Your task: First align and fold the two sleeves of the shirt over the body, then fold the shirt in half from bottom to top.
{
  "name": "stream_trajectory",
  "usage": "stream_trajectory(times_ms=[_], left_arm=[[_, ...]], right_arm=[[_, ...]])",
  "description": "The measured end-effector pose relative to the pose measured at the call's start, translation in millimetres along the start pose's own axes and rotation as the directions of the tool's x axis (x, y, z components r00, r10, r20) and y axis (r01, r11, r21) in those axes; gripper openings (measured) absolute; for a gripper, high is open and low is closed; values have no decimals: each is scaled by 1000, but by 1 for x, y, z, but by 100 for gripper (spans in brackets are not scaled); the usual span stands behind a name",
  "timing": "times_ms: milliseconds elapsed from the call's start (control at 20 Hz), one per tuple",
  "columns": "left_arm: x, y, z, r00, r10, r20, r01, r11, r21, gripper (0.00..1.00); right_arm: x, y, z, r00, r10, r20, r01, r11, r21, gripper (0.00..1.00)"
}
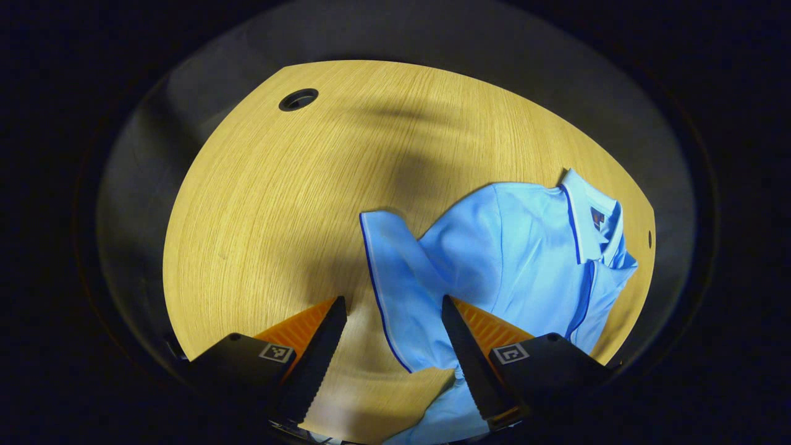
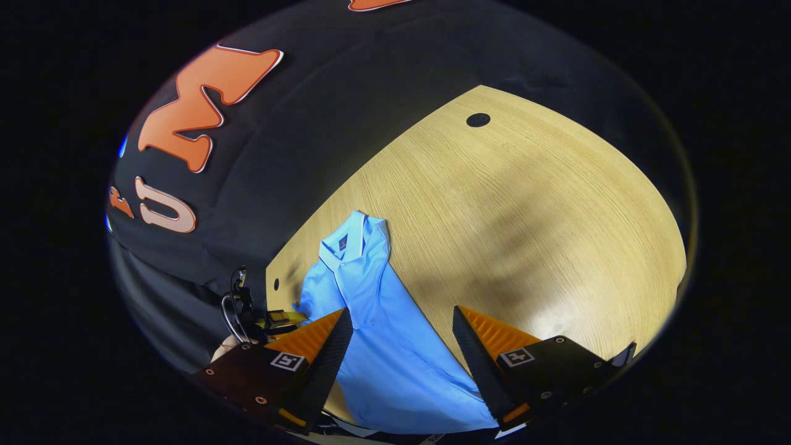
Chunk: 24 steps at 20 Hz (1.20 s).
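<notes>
The shirt [image 1: 513, 259], light blue with darker blue piping, lies on the table [image 1: 266, 204]. In the left gripper view its body spreads ahead of and beyond the right-hand finger, with the collar [image 1: 587, 216] at the far right, near the table's edge. One sleeve [image 1: 395, 284] reaches forward between the two fingers, nearer the right-hand one; its piped hem runs down toward the jaw gap and the cloth there is rumpled, not flat. The lowest part of the shirt passes under or beside the right-hand finger; whether it touches cannot be told.

The left gripper [image 1: 393, 303] hangs over the sleeve with its jaws wide apart, nothing clamped between them. Bare wood shows beside the left-hand finger.

In the right gripper view the shirt [image 2: 383, 334] runs lengthwise from between the fingers out ahead, collar [image 2: 349, 244] at the far end, placket down the middle. The side nearer the right-hand finger forms a straight edge. The right gripper [image 2: 401, 315] has its jaws wide apart above the lower body of the shirt, gripping nothing. Contact between finger and cloth cannot be judged.

Beyond the left-hand finger, at the table's edge, part of the other gripper [image 2: 272, 318] shows with a cable loop, too small to read its jaws.

A round hole [image 1: 298, 99] sits in the table well ahead of the left gripper. A second hole [image 2: 477, 120] lies far ahead of the right gripper. Black cloth [image 2: 296, 154] hangs behind the table.
</notes>
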<state>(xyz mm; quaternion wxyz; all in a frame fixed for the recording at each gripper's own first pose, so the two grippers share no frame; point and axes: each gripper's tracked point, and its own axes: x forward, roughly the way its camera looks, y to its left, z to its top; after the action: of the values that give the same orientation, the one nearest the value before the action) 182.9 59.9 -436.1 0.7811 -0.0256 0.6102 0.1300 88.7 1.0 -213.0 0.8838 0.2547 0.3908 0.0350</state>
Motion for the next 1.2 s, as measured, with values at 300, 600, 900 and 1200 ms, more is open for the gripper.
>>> stream_trajectory(times_ms=[300, 600, 900, 1200], left_arm=[[3, 0, -5, 1000, 26, 3, -26, 999, 25, 98], [6, -15, 6, 999, 6, 44, -8, 999, 48, 12], [-37, -43, 25, 991, -15, 136, -9, 985, 175, 10], [-99, -128, 16, 971, -147, 187, 84, 948, 308, 10]], right_arm=[[-5, -4, -7, 1000, -8, -7, 8, 1000, 2, 99], [-6, -10, -18, 1000, -18, -16, 18, 1000, -4, 99], [-13, -23, -18, 999, -31, 5, 31, 1000, -4, 99], [-26, -37, -20, 1000, -24, 2, 24, 1000, -4, 99]])
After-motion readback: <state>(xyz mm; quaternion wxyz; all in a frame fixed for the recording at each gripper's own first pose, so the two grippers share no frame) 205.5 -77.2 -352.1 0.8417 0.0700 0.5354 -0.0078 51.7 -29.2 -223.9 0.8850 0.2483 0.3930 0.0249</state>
